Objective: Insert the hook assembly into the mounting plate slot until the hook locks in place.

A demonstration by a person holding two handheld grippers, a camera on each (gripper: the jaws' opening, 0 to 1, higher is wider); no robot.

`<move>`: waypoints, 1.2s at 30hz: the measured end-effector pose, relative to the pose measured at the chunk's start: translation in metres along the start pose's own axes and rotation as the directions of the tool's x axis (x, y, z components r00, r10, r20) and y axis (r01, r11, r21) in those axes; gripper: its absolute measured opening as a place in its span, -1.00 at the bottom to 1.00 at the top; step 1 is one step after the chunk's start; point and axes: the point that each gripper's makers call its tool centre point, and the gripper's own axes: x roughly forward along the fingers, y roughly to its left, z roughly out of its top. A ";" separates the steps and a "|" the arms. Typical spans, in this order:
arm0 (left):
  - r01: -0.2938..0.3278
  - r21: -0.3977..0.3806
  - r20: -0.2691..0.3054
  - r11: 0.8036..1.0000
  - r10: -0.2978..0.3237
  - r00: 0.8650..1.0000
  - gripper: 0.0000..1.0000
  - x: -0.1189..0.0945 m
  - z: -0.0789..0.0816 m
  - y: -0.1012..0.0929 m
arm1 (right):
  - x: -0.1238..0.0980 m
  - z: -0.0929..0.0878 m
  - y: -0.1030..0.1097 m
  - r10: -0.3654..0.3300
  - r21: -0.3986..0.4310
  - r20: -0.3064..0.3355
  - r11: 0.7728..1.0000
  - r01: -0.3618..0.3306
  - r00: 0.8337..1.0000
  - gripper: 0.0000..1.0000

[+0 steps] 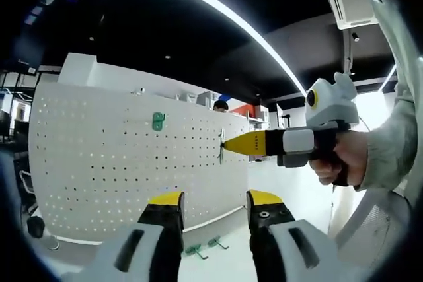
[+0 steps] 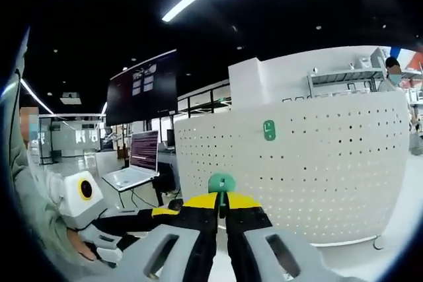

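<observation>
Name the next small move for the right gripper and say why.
Probably ease the right gripper forward, pressing the green hook into the pegboard. Its jaws are shut on the hook, and the left gripper view shows its tip already at the board's holes, beside another green hook already mounted there.

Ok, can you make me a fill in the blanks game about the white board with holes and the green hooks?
1. The right gripper is shut on a hook whose colour is ____.
2. One hook already hangs on the white board full of little ____.
3. The left gripper holds nothing, and its jaws stand ____.
4. Two spare hooks lie on the ____ in front of the board.

Missing words: green; holes; open; table
</observation>
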 end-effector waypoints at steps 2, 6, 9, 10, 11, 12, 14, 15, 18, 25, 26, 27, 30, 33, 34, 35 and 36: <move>-0.008 0.002 0.004 1.000 0.008 1.000 -0.16 -0.001 0.001 0.002 | 0.001 0.004 -0.007 -0.020 -0.017 0.007 1.000 0.020 1.000 -0.99; -0.015 0.005 0.009 1.000 0.015 1.000 -0.10 -0.001 0.003 0.003 | 0.004 0.012 -0.019 -0.051 -0.029 0.023 0.998 0.052 0.998 -0.99; -0.019 0.003 0.012 1.000 0.019 1.000 -0.08 -0.001 0.003 0.004 | 0.006 0.015 -0.027 -0.075 -0.035 0.028 0.996 0.076 0.997 -0.99; -0.020 0.004 0.013 1.000 0.020 1.000 -0.08 -0.001 0.003 0.005 | 0.007 0.016 -0.029 -0.081 -0.034 0.029 0.996 0.082 0.996 -0.99; -0.021 0.002 0.013 1.000 0.021 1.000 -0.07 -0.002 0.003 0.005 | 0.007 0.018 -0.032 -0.087 -0.034 0.033 0.996 0.088 0.996 -0.99; -0.022 -0.001 0.012 1.000 0.022 1.000 -0.07 -0.002 0.003 0.005 | 0.008 0.019 -0.034 -0.093 -0.037 0.036 0.995 0.094 0.995 -0.99; -0.024 -0.004 0.014 1.000 0.024 1.000 -0.07 -0.002 0.003 0.006 | 0.010 0.021 -0.038 -0.108 -0.042 0.041 0.993 0.110 0.993 -0.99; -0.024 -0.005 0.013 1.000 0.024 1.000 -0.07 -0.002 0.003 0.006 | 0.012 0.024 -0.041 -0.114 -0.042 0.047 0.992 0.116 0.992 -0.99; -0.031 -0.005 0.015 1.000 0.031 0.999 -0.01 -0.002 0.004 0.007 | 0.016 0.027 -0.046 -0.134 -0.071 0.063 0.988 0.139 0.989 -0.99; -0.030 -0.017 0.012 0.999 0.030 0.999 -0.01 -0.002 0.003 0.008 | 0.027 0.031 -0.055 -0.161 -0.063 0.084 0.984 0.167 0.983 -0.99; -0.030 -0.019 0.008 0.999 0.030 1.000 -0.01 -0.002 0.002 0.008 | 0.028 0.033 -0.055 -0.165 -0.062 0.087 0.983 0.170 0.983 -0.99; -0.028 -0.020 0.006 0.999 0.028 1.000 -0.01 -0.002 0.001 0.008 | 0.029 0.034 -0.056 -0.168 -0.063 0.091 0.983 0.174 0.982 -0.99; -0.020 -0.018 0.006 1.000 0.020 1.000 -0.01 -0.001 0.001 0.006 | 0.033 0.036 -0.057 -0.174 -0.064 0.100 0.982 0.180 0.980 -0.99; -0.016 -0.021 0.004 1.000 0.016 1.000 -0.01 0.000 0.000 0.005 | 0.038 0.038 -0.061 -0.185 -0.062 0.107 0.979 0.193 0.977 -0.99; -0.015 -0.020 0.004 1.000 0.015 1.000 -0.01 0.000 0.000 0.005 | 0.039 0.038 -0.062 -0.188 -0.060 0.109 0.979 0.195 0.976 -0.99; -0.012 -0.022 0.004 1.000 0.013 1.000 -0.01 0.001 0.000 0.004 | 0.040 0.039 -0.064 -0.196 -0.057 0.114 0.977 0.203 0.974 -0.99; -0.012 -0.025 0.002 1.000 0.012 1.000 -0.01 0.001 -0.001 0.004 | 0.041 0.040 -0.065 -0.197 -0.056 0.115 0.977 0.204 0.974 -0.99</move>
